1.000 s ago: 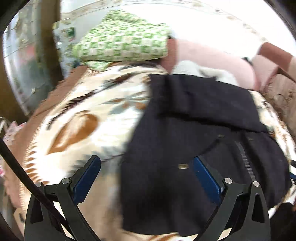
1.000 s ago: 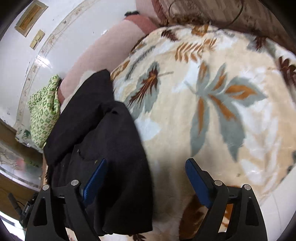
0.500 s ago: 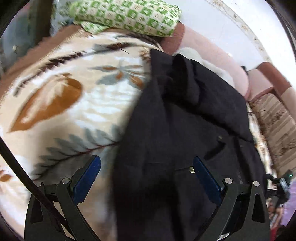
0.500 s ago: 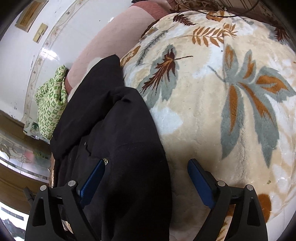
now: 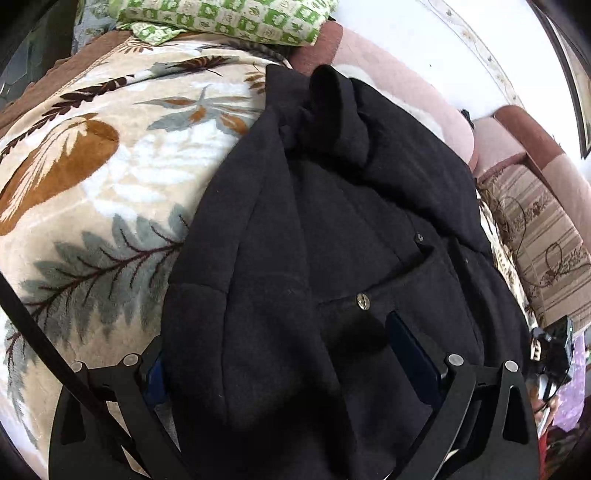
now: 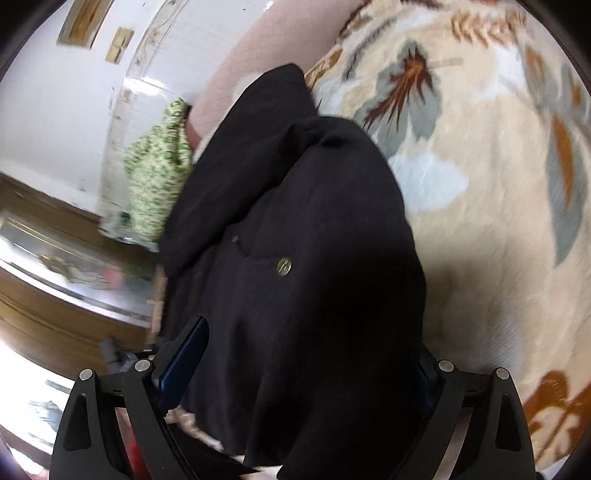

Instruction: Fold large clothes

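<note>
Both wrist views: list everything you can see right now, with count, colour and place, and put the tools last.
black coat: one, black, partly folded, lying on the blanket; near end between the fingers of both tools
metal button: one seen, brass-coloured, on the coat front
blanket: one, cream with grey and brown leaves, spread under the coat
green checked cloth: one, green and white, at the far end by the wall
sofa back: pink with brown trim, behind the coat
patterned cushion: striped beige and brown, beside the coat in the left view
wall: white, behind the sofa
left tool: black frame, blue pads, wide open over the coat
right tool: black frame, blue pads, wide open, jaws just opened further, coat between them
</note>
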`<state>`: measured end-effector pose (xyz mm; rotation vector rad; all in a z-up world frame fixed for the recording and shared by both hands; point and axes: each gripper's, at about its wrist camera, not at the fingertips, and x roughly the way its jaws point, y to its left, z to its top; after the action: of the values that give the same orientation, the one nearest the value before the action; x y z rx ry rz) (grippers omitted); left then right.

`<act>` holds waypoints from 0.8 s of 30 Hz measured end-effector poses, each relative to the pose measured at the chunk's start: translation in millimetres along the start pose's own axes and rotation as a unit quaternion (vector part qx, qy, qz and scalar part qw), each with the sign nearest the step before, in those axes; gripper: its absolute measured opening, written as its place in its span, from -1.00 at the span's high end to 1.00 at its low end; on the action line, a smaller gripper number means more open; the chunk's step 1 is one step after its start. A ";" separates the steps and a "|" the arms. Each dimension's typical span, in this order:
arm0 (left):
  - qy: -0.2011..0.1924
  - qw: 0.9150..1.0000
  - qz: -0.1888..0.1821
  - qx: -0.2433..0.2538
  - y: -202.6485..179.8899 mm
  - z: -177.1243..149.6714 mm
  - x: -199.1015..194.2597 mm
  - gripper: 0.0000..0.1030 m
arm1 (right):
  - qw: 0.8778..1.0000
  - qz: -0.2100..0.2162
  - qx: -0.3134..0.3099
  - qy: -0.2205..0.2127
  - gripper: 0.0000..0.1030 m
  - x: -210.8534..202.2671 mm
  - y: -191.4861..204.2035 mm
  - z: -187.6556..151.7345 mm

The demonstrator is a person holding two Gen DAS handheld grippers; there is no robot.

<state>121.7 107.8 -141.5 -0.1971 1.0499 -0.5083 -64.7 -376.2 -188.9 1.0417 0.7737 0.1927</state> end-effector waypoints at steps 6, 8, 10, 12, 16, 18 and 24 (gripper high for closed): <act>0.003 1.000 -0.012 0.014 -4.1 -2.6 -4.8 -0.55 | 0.995 0.074 -0.011 0.061 -0.85 19.8 10.9 -7.0; 0.002 1.000 -0.024 -0.003 0.5 -1.6 -5.3 -0.55 | 0.996 0.045 -0.034 0.067 -0.85 27.0 19.5 -10.6; 0.001 0.999 -0.034 -0.017 3.5 -1.3 -5.5 -0.55 | 0.996 0.025 -0.048 0.066 -0.85 32.0 25.5 -12.7; 0.001 0.999 -0.041 -0.023 4.1 -1.5 -3.7 -0.61 | 0.997 0.018 -0.050 0.063 -0.86 34.3 27.3 -12.4; 0.000 0.999 -0.047 -0.017 -2.7 -2.5 1.4 -0.75 | 0.998 0.016 -0.045 0.052 -0.86 39.1 26.8 -10.9; -0.003 0.998 -0.054 -0.015 -6.7 -2.7 3.5 -0.77 | 0.998 0.012 -0.049 0.048 -0.86 40.3 29.1 -11.1; -0.012 1.000 -0.018 -0.017 -13.8 -6.0 2.9 -0.28 | 0.995 -0.023 -0.087 0.045 -0.85 48.4 43.2 -16.8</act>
<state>113.4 94.9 -141.3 -0.2515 1.0327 -0.5200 -31.7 -318.4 -180.9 0.8547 0.8469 0.2648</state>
